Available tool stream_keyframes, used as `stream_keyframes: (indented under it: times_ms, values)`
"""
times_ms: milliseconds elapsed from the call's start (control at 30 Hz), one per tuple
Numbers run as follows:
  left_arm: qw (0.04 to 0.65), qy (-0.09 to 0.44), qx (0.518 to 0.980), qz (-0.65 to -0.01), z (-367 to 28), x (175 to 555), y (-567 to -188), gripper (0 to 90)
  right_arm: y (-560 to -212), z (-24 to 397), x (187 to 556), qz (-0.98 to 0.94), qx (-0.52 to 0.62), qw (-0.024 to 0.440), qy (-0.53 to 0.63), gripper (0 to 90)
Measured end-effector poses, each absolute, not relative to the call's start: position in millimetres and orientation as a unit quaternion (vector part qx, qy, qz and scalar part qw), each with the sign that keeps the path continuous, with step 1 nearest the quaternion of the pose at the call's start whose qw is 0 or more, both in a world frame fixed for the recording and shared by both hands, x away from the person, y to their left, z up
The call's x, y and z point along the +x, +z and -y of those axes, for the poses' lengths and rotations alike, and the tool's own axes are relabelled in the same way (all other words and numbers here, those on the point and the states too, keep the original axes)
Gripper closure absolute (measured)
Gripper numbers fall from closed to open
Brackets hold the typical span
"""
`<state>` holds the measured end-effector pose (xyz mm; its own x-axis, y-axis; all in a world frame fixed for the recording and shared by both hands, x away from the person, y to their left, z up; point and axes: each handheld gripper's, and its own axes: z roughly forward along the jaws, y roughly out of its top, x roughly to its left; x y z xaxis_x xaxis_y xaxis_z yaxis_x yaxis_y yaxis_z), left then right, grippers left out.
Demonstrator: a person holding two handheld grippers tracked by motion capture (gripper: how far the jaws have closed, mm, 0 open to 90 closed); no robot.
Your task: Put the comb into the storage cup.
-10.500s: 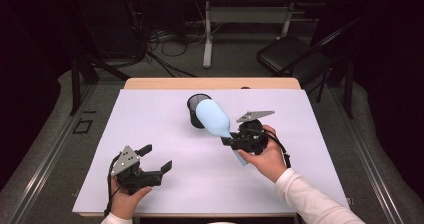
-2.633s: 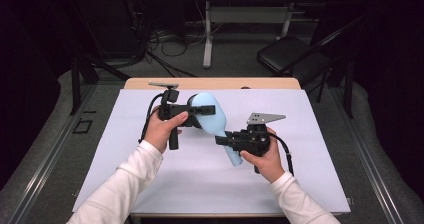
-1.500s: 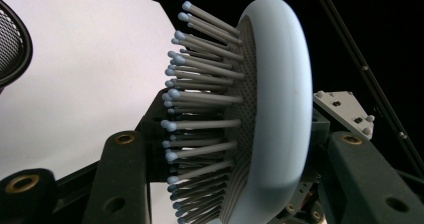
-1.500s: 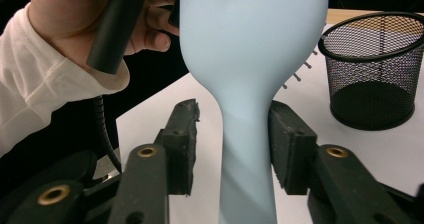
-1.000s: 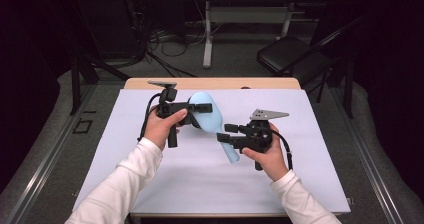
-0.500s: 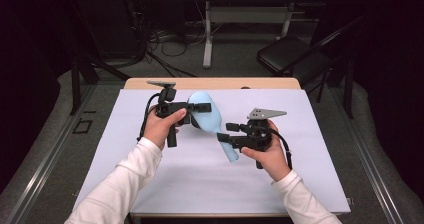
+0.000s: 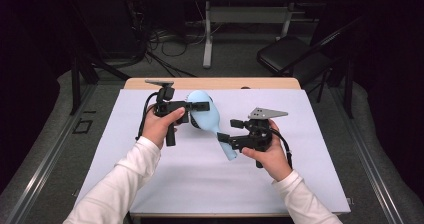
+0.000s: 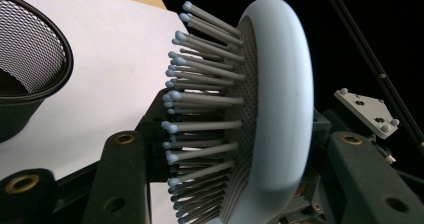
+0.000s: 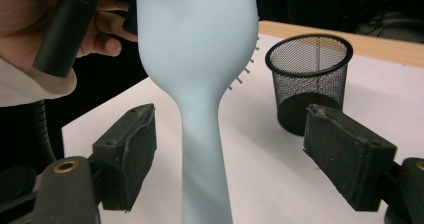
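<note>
A light blue hairbrush hangs over the white mat, its handle pointing toward the person. My left gripper is shut on the brush head, one jaw on the bristle side and one on the smooth back. My right gripper is open. Its jaws have just been opening and now stand on either side of the handle without touching it, as seen around the right gripper in its own view. A black mesh cup stands upright on the mat behind the brush.
The white mat covers most of the wooden table. The mesh cup sits close beside the brush head. A black chair and cables lie on the floor beyond the table's far edge.
The right gripper's jaws have spread apart and let go of the brush handle. The left gripper keeps its hold on the brush head, and both hands stay where they were.
</note>
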<state>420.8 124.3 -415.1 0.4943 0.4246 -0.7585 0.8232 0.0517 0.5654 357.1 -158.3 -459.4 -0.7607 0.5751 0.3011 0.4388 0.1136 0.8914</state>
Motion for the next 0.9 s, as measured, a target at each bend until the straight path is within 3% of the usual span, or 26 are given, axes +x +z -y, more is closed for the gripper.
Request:
stream_keyframes:
  times_ms: [333, 900]
  values:
    - [0.555, -0.174, 0.662, -0.473, -127, 422, -412, 49.5, -457, 158, 357, -0.752, 0.357, 0.079, 0.548, 1.0]
    - [0.555, -0.152, 0.660, -0.483, -132, 426, -403, 49.4, -454, 157, 353, -0.765, 0.365, 0.103, 0.520, 0.0]
